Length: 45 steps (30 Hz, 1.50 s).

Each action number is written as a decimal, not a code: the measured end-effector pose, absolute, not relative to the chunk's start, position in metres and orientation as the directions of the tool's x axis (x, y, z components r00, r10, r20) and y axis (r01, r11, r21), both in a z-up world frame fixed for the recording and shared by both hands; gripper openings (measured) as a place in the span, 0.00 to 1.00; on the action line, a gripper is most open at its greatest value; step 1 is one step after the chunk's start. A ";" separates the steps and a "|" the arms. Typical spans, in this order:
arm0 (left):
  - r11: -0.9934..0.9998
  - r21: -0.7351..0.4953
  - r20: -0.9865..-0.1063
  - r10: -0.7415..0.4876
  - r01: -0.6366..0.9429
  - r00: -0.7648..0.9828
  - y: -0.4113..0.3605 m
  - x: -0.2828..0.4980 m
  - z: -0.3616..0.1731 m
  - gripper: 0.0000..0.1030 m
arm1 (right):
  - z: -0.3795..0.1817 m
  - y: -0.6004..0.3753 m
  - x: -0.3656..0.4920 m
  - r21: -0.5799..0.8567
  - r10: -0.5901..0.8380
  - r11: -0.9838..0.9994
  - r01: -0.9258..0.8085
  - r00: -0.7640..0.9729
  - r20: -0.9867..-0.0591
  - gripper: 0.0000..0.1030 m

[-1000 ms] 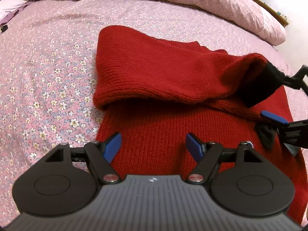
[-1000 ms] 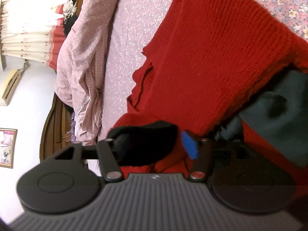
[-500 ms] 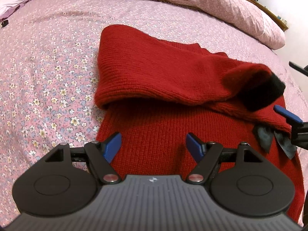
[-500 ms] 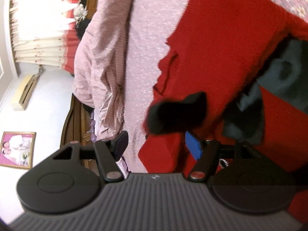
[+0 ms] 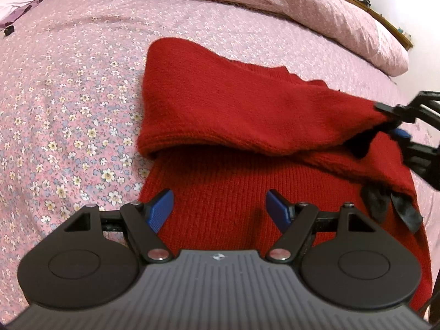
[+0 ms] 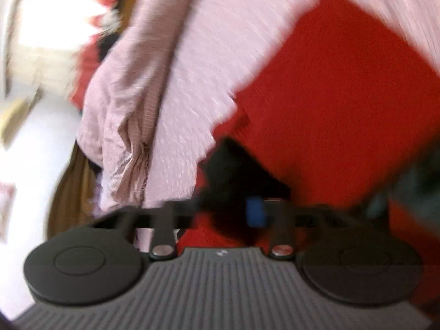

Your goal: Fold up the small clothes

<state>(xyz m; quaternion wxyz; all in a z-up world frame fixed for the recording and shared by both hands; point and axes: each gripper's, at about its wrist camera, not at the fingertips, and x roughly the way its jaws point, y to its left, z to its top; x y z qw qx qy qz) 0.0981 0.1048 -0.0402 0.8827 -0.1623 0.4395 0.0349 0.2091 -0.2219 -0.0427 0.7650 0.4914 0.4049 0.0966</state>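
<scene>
A red knit sweater [image 5: 233, 115] lies on the flowered bed sheet [image 5: 68, 88], one sleeve folded across its body. The sleeve ends in a black cuff [image 5: 360, 145] at the right. My right gripper [image 5: 396, 126] is shut on that cuff and holds it stretched out to the right; in the blurred right wrist view the cuff [image 6: 236, 170] sits between its fingers [image 6: 254, 210]. My left gripper [image 5: 220, 209] is open and empty just above the sweater's lower body. A black bow [image 5: 390, 206] lies on the sweater's right side.
A crumpled pink quilt [image 5: 302, 2] runs along the far edge of the bed. A small black object [image 5: 9, 30] and white cloth [image 5: 16, 0] lie at the far left. A wooden headboard [image 6: 66, 192] and a curtain show in the right wrist view.
The right gripper had let go of the cuff half a second ago; now it is shut on it again and has pulled the sleeve out to the right. The left gripper has stayed put.
</scene>
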 end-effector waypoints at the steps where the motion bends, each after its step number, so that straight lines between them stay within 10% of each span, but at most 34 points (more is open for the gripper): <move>1: 0.945 -0.253 -0.786 -0.075 -0.209 0.614 0.105 0.099 -0.039 0.76 | -0.035 -0.223 0.210 0.814 0.529 0.542 0.210 0.667 -0.524 0.18; 11: 0.952 -0.218 -0.786 -0.039 -0.217 0.617 0.104 0.106 -0.039 0.76 | 0.023 -0.258 0.183 0.560 0.396 0.821 -0.105 0.813 -0.427 0.16; 18: 0.960 -0.183 -0.791 -0.016 -0.212 0.611 0.096 0.109 -0.042 0.76 | -0.031 -0.288 0.181 0.487 0.386 0.867 -0.103 0.758 -0.526 0.17; 32: 0.962 -0.164 -0.796 0.001 -0.217 0.605 0.093 0.110 -0.043 0.76 | -0.017 -0.307 0.136 0.388 0.396 0.906 -0.168 0.657 -0.642 0.35; 35: 0.963 -0.156 -0.798 0.007 -0.218 0.603 0.092 0.111 -0.044 0.76 | -0.007 -0.314 0.144 0.426 0.410 0.890 -0.162 0.693 -0.593 0.53; 45: 0.968 -0.134 -0.803 0.019 -0.211 0.596 0.090 0.110 -0.045 0.76 | -0.039 -0.292 0.202 0.338 0.343 0.931 -0.141 0.659 -0.670 0.52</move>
